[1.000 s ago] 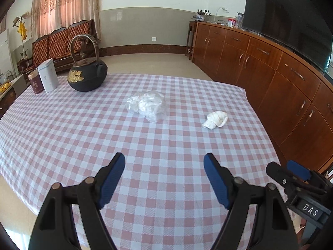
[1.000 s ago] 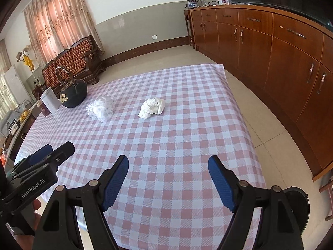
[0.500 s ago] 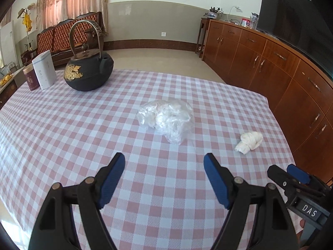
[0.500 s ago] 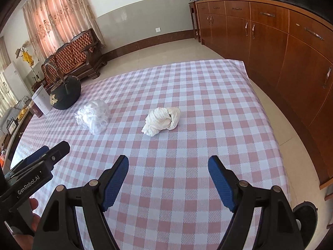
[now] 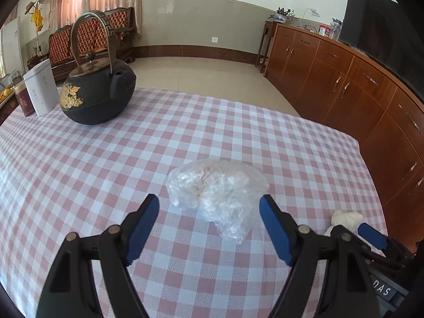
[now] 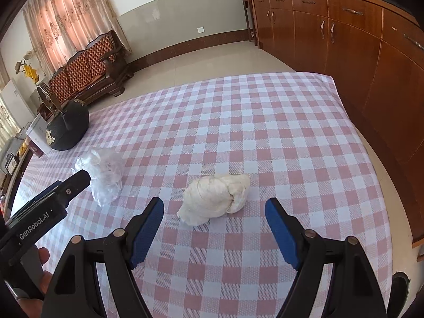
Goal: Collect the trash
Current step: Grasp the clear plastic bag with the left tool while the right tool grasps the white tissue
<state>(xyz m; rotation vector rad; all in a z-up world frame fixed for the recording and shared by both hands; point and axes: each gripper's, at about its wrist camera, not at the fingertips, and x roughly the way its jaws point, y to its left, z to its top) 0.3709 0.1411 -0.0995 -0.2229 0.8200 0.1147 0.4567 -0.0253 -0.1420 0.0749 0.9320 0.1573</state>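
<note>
Left gripper point(image 5: 209, 222), jaws spread, frames the crumpled plastic bag point(image 5: 217, 190) at 12 o'clock; right gripper point(image 6: 214, 225), equally spread, faces the paper wad point(image 6: 216, 198). Both apparently clear of contact, lined up for simultaneous pickup from the checked tablecloth point(image 6: 265, 132).

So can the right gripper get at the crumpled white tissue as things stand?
Probably yes: the right gripper is open, and the crumpled white tissue lies just ahead of its fingertips on the checked tablecloth, with nothing between.
</note>
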